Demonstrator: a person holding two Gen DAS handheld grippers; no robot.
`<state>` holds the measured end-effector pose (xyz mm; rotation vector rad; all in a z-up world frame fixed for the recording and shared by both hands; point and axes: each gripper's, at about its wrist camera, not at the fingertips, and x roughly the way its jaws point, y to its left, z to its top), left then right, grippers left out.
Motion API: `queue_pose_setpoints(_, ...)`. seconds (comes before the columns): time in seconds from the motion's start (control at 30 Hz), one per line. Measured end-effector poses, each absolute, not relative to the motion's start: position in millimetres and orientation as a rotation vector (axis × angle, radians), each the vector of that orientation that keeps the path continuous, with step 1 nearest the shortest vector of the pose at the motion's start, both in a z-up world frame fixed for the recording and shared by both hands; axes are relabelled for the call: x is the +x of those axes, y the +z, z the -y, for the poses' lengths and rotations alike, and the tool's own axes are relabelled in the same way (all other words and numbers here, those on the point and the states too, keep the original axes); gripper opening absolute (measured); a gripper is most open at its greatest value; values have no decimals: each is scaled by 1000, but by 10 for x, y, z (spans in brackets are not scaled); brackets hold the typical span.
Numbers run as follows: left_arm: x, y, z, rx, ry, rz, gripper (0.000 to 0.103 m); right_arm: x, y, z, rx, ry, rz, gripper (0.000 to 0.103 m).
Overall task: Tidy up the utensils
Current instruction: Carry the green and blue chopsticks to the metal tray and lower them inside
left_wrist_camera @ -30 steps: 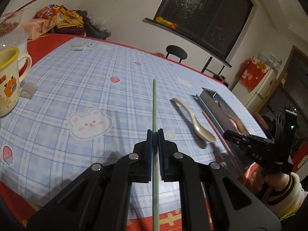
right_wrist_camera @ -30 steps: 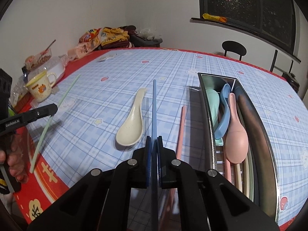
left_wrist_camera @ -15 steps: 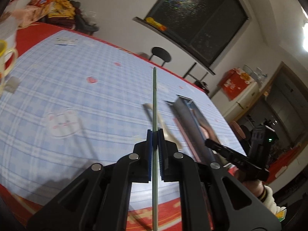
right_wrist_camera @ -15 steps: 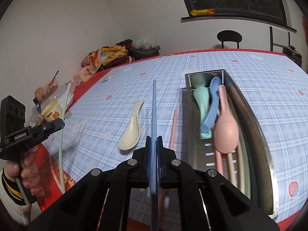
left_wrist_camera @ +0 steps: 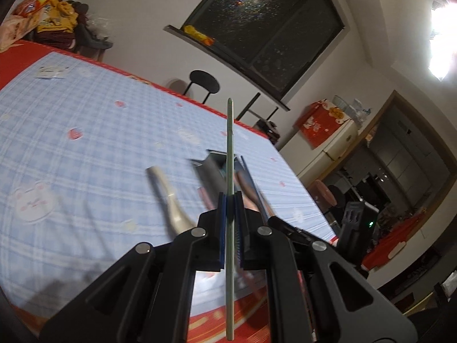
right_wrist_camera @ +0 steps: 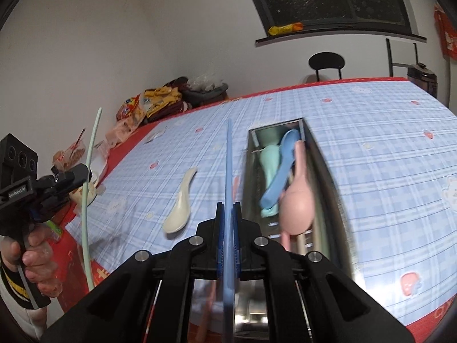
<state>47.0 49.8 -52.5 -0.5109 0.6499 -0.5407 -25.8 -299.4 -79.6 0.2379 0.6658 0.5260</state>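
— How far along are you with the utensils?

— Partway, I'd say. The metal tray (right_wrist_camera: 322, 171) right of centre in my right view already holds a mint spoon (right_wrist_camera: 270, 165), a blue spoon (right_wrist_camera: 281, 171) and a pink spoon (right_wrist_camera: 297, 203), with a few thin sticks under them.

— And your hands?

— My left hand-held gripper (left_wrist_camera: 230, 200) is clamped on a green chopstick (left_wrist_camera: 230, 143), raised clear of the table (left_wrist_camera: 85, 131). My right hand-held gripper (right_wrist_camera: 228, 208) is clamped on a blue chopstick (right_wrist_camera: 228, 165), pointing up the frame just left of the tray.

— What's left?

— Both chopsticks are not yet in the tray. A cream spoon (right_wrist_camera: 180, 205) lies on the cloth, left of centre — and a pink chopstick (right_wrist_camera: 235, 183) beside the tray, mostly hidden behind my gripper.
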Motion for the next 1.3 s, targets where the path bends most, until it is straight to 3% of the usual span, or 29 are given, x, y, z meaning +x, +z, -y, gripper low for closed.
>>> queue_pose_setpoints(0.67,1446,-693,691,-662,-634,-763,10,189,-932,3507,301,457,-662,6)
queue_pose_setpoints(1.3,1592,-1186,976,-528,-556,-898,10,155,-1026,3393,208,403,-711,6)
